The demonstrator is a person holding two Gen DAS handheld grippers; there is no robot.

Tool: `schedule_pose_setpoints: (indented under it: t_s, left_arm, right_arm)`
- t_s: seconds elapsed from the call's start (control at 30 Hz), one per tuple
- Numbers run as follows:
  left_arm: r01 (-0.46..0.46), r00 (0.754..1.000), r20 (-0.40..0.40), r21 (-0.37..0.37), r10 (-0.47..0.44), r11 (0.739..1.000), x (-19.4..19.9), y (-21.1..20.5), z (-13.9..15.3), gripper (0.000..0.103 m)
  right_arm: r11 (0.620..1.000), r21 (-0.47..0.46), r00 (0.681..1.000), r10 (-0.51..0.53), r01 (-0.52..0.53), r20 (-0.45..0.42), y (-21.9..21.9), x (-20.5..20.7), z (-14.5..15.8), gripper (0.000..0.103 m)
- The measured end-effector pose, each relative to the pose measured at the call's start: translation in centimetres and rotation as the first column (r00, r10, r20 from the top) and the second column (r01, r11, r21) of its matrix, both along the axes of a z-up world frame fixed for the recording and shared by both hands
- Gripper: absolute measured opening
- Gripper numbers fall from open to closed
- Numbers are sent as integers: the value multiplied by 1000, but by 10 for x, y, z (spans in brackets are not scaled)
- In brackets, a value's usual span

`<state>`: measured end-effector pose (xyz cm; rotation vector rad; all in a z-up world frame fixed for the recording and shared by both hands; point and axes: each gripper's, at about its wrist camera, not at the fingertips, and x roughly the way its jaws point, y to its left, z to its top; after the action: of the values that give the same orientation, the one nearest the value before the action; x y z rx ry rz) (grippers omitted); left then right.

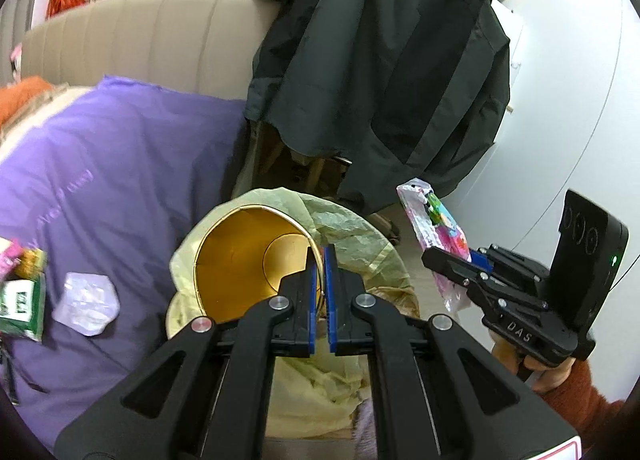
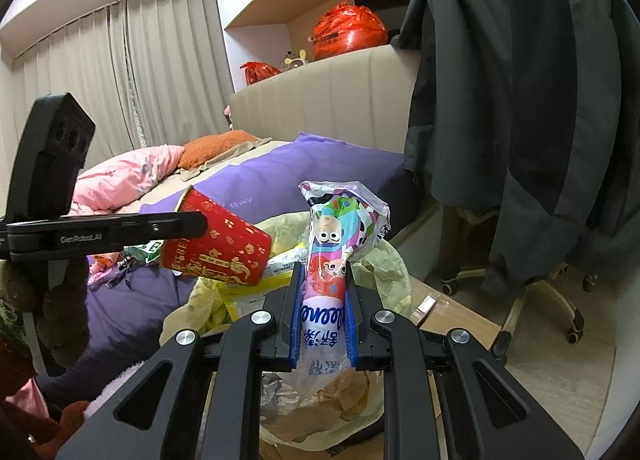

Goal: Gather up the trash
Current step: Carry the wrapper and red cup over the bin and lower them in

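Both grippers gripping trash over the yellow plastic bin bag (image 1: 360, 236).

Left gripper (image 1: 320, 260) is pinching the red paper cup's (image 2: 218, 244) rim; right gripper (image 2: 322, 280) is clamping the cartoon-printed tissue packet (image 2: 340, 219), its lower end hidden, bag contents unclear.

Purple bed (image 1: 120, 163) w/ wrappers (image 1: 86, 304), pillows (image 2: 216, 147)

The mouth of the yellow bag (image 2: 384, 272) was crowded: the red paper cup (image 2: 218, 244) lay tilted across its near side, pinched at the rim by the left gripper (image 1: 320, 256), and the cartoon-printed wrapper (image 2: 340, 227) stood upright in the right gripper (image 2: 322, 288) just beside it. A narrow gap stayed open between cup and wrapper. To the right the dark jacket (image 2: 520, 99) hung low over the office chair (image 2: 536, 300), closing that side. The purple bedcover (image 1: 120, 163) to the left offered open room, apart from loose wrappers (image 1: 86, 304) near its edge.
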<state>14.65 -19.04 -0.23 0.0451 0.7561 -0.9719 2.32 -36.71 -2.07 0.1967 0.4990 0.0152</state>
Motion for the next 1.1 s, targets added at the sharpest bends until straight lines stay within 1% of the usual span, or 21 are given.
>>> schedule_pose_setpoints:
  t_s: [0.07,0.1,0.17,0.23,0.27,0.37,0.4,0.47,0.67,0.83,0.93,1.03,1.1]
  left_arm:
    - [3,999,-38,5,-3,1000,8,-3,-9,4]
    - [-1,999,-54,28,3,1000,13,-6,-16,4]
    - [-11,998,-63,115,18,993,17,-12,-34,4]
    - [9,998,-67,153,1,988,15,-14,-44,4]
    - [22,998,-58,171,-12,985,12,-15,-48,4]
    - [46,999,4,224,-48,974,2,-22,-51,5]
    - [50,998,13,231,-55,972,0,-23,-51,5]
    - [60,998,19,231,-66,971,-1,-24,-51,5]
    - [60,998,-2,214,-61,975,5,-19,-56,5]
    - [56,998,-34,189,-51,980,7,-15,-57,5]
    - [64,996,-67,174,-53,983,9,-14,-58,5]
    - [78,991,-117,161,-60,984,10,-13,-62,5]
    - [78,991,-122,162,-58,984,10,-12,-63,5]
  right_arm:
    - [1000,1,1000,1,-1,-8,0,3,-1,18]
    - [1000,2,1000,4,-4,-13,1,5,-2,18]
    - [1000,-1,1000,11,-11,-25,4,10,-5,18]
    - [1000,-8,999,20,-20,-37,6,17,-8,18]
    - [1000,-9,999,25,-25,-43,6,21,-9,18]
    - [999,-11,997,31,-32,-64,6,33,-16,18]
    - [999,-8,997,31,-32,-72,5,37,-18,18]
    - [999,-3,996,33,-33,-85,5,42,-22,18]
    - [999,-6,993,43,-43,-114,9,45,-32,18]
    - [999,-7,990,42,-44,-132,9,45,-37,18]
    - [999,-17,989,41,-44,-141,10,48,-39,18]
    - [999,-30,988,35,-40,-149,10,55,-38,18]
    - [999,-33,987,35,-40,-155,8,58,-39,18]
